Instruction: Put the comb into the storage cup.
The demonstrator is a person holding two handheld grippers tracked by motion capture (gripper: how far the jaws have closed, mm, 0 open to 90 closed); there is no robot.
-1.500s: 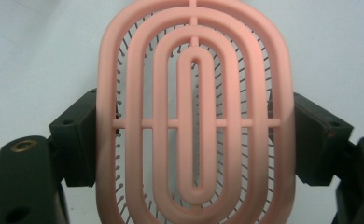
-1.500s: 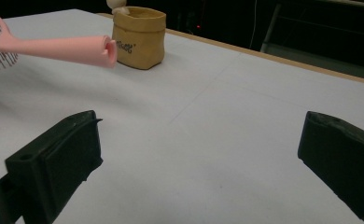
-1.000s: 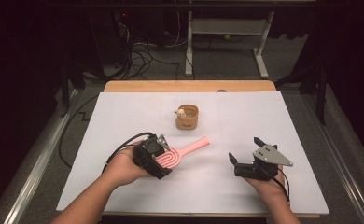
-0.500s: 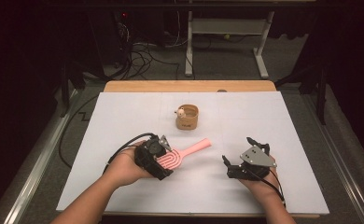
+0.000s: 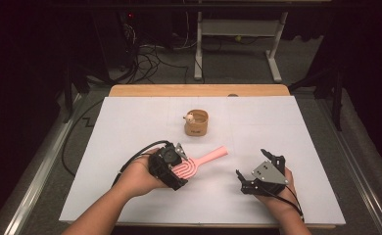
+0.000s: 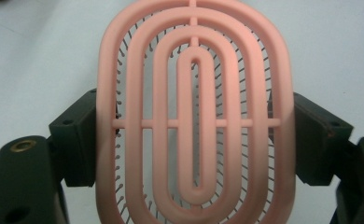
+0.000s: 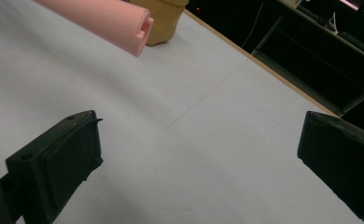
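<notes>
High view: the left tool [image 5: 175,169] is clamped on the oval head of a pink hairbrush [image 5: 199,163], with one black jaw pressed against each long side of the head. The brush lies low over the white table [image 5: 130,127], in the near-left part of it. Its straight handle runs away from the left tool, up and to the right, with the free end pointing toward the middle of the table.

Left gripper view: the head of the hairbrush sits squarely between the two jaws. The ribbed back of concentric oval rings faces the camera, and thin bristles show through the gaps against the table beneath.

The right tool [image 5: 251,180] rests at the near-right of the table, well apart from the brush head and near the handle's free end. Its jaws stand wide apart with nothing between them.

Right gripper view: the hollow end of the pink handle crosses the upper left, beyond the left-hand jaw, with bare table between the two jaws.

A small tan cup [image 5: 196,122] stands upright farther back at the table's centre, apart from the brush, with a small pale item at its left rim.
</notes>
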